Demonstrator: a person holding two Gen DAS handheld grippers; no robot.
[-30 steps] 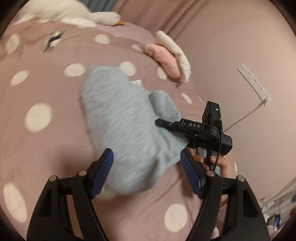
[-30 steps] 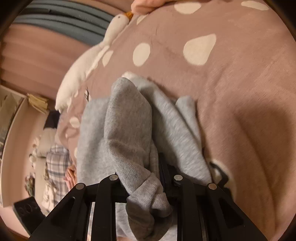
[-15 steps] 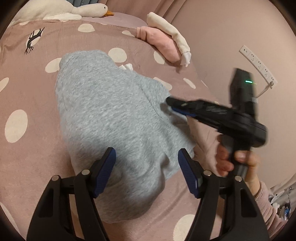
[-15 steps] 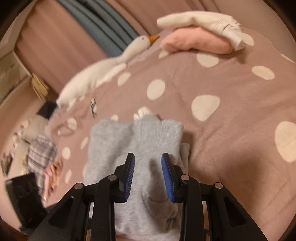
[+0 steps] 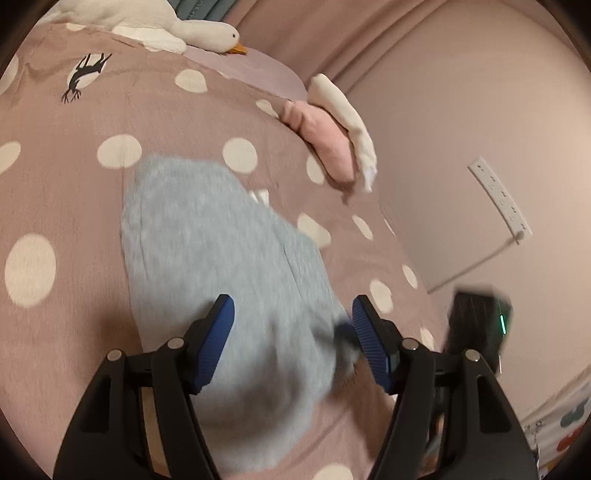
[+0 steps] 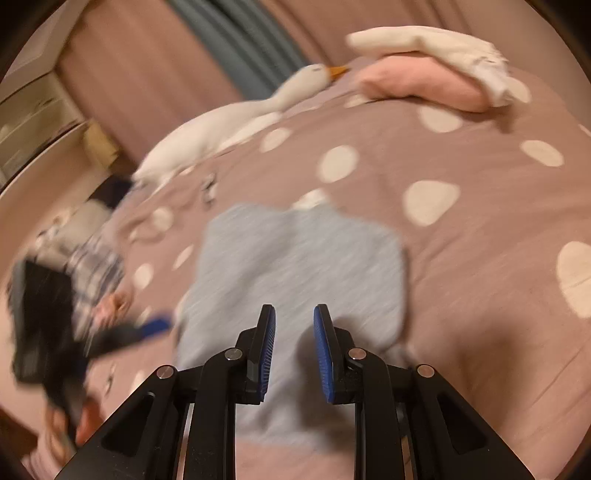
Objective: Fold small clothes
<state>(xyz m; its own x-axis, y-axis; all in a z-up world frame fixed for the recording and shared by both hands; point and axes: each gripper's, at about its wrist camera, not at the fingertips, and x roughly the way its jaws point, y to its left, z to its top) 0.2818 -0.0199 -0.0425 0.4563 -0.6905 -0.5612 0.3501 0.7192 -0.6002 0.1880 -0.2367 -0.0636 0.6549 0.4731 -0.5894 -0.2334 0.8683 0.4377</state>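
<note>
A small grey knit garment [image 5: 225, 273] lies folded flat on the pink spotted bedspread [image 5: 66, 192]; it also shows in the right wrist view [image 6: 295, 266]. My left gripper [image 5: 293, 325] hangs open and empty over the garment's near end. My right gripper [image 6: 294, 325] is open with a narrower gap, empty, above the garment's near edge. The right gripper's blurred body [image 5: 476, 325] shows at the right of the left wrist view. The left gripper [image 6: 122, 332] shows blurred at the left of the right wrist view.
A folded pink garment [image 5: 325, 144] with a white one [image 5: 351, 122] on it lies at the far right of the bed. A white goose plush [image 5: 177, 26] lies at the head. A power strip [image 5: 498, 199] hangs on the wall. Plaid cloth [image 6: 92, 262] lies left.
My right gripper let go of the grey sleeve it held, opened and pulled back. The garment now lies flat. My left gripper stayed open and shifted over the garment's near end.
</note>
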